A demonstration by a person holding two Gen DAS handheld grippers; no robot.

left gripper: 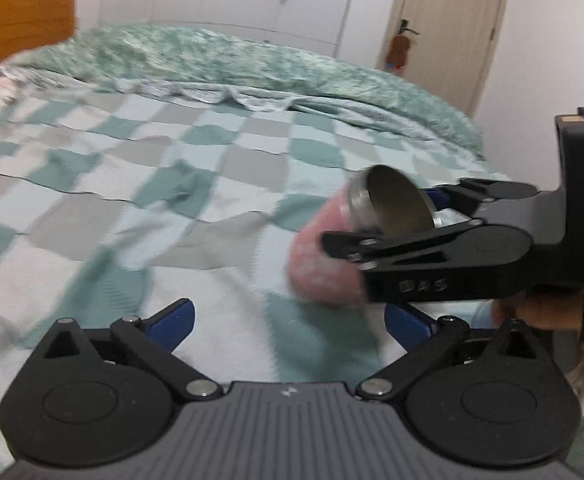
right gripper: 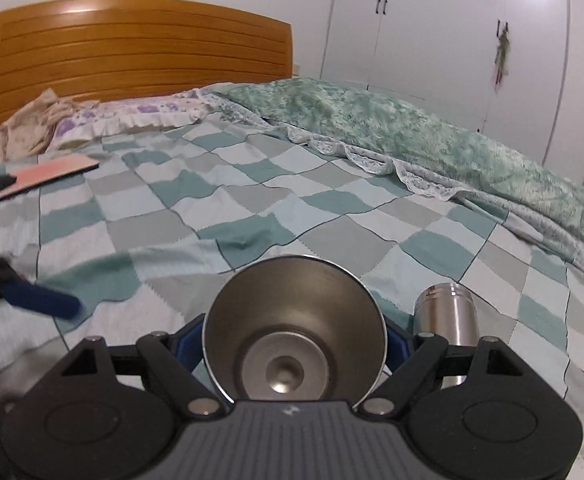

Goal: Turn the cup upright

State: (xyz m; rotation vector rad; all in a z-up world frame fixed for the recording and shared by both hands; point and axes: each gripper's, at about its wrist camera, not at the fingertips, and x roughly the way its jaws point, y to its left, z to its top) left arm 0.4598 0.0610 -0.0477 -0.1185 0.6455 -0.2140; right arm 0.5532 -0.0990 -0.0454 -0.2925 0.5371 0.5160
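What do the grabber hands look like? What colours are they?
Both look alike: the left gripper and right gripper have black arms with round black hinge discs, silver pins, blue pads and a ridged grey body. The right one's side shows raised letters.

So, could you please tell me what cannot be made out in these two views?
Pink cup, left wrist view: outer wall motion-blurred, any print unreadable.
Steel cylinder, right wrist view: lower end partly hidden behind the right gripper.
Finger of the left gripper, right wrist view: blurred, cut by the left edge.
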